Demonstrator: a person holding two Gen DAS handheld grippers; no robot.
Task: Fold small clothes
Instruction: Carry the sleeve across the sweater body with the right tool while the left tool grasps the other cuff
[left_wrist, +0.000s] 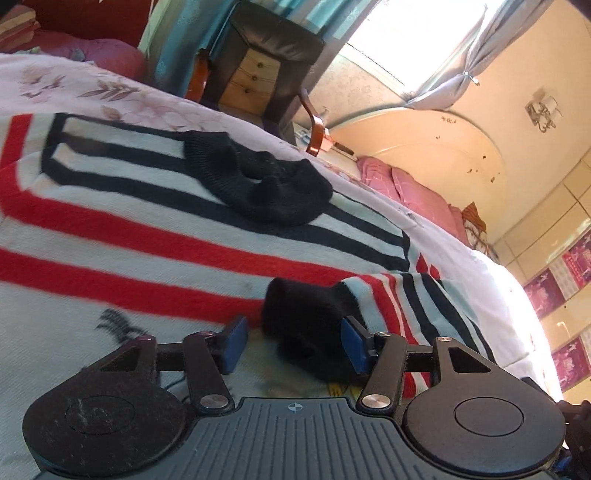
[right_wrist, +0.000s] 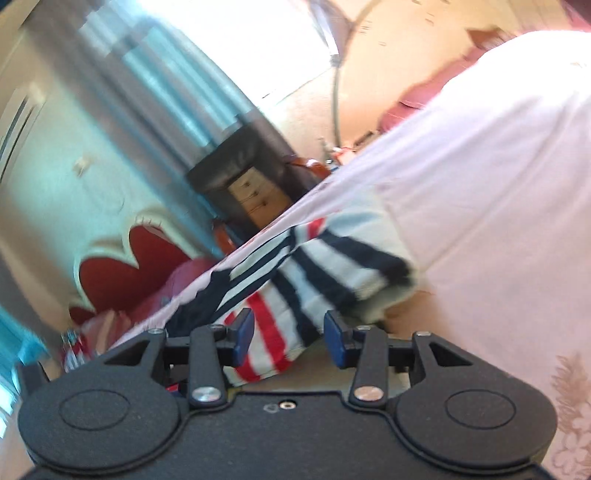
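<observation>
two grippers: both work over one striped sweater (left_wrist: 147, 229) spread flat on a floral bed sheet (left_wrist: 122, 92)
garment: small knit sweater, pale ground with red and navy bands, black ribbed collar (left_wrist: 258, 184) lying at its far side
handling: judged light, soft and floppy; knit should drag on the sheet rather than slide, and sag wherever it is not supported
where to grip: the black ribbed cuff (left_wrist: 306, 321) of the sleeve folded across the body looks thick enough to pinch; a hem edge would also serve
left gripper (left_wrist: 295, 341): jaws about half open, blue pads either side of the black cuff; the right-hand pad touches or nearly touches it, the other stands clear, so no firm pinch yet
right gripper (right_wrist: 290, 339): jaws about half open above a striped edge (right_wrist: 280, 332) of the sweater; cloth lies between and beneath the pads, none clamped; picture blurred
risk: one-sided contact may merely push the cuff aside
</observation>
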